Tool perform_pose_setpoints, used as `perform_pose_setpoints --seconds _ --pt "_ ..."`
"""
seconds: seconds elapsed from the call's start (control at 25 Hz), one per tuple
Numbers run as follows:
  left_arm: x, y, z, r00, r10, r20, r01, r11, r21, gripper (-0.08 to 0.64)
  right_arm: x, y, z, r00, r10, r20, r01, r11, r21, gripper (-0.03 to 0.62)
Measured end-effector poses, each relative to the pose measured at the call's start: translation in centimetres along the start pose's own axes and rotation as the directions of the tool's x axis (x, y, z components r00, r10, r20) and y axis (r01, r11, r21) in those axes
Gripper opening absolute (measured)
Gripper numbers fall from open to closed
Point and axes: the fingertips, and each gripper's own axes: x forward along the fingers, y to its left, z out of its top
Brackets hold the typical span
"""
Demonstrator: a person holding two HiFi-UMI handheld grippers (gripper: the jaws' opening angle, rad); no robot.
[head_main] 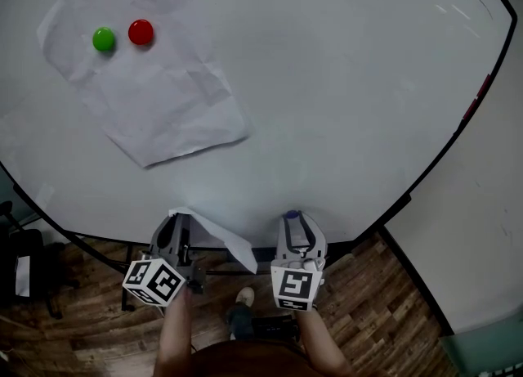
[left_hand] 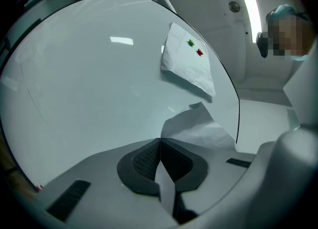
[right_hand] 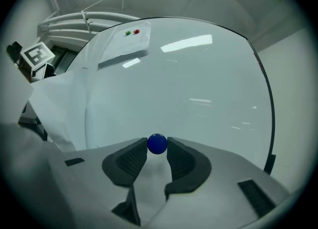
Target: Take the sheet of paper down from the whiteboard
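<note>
Whiteboard (head_main: 343, 105): wrinkled white sheet (head_main: 155, 101) (askew)

**Head view.** The left gripper (head_main: 178, 220) had a loose sheet of paper (head_main: 214, 238) at its fingertips. The sheet trailed to their right, toward the right gripper (head_main: 294, 218), whose fingertips carried a small blue magnet (head_main: 292, 215). Both sets of fingers lay at the lower edge of the whiteboard (head_main: 343, 81). Well beyond the left fingers, a crumpled sheet (head_main: 163, 97) sat on the board under a green magnet (head_main: 103, 38) and a red magnet (head_main: 140, 32), side by side.
</note>
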Motion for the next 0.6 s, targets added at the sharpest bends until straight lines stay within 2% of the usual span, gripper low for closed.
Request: perform_pose_setpoints --seconds 0.6 --pt "0.33 0.05 0.04 1.0 0.006 0.0 -0.006 1.0 0.002 0.025 0.12 -0.33 -0.75 1.0 -0.005 -0.006 0.005 1.0 0.008 0.137"
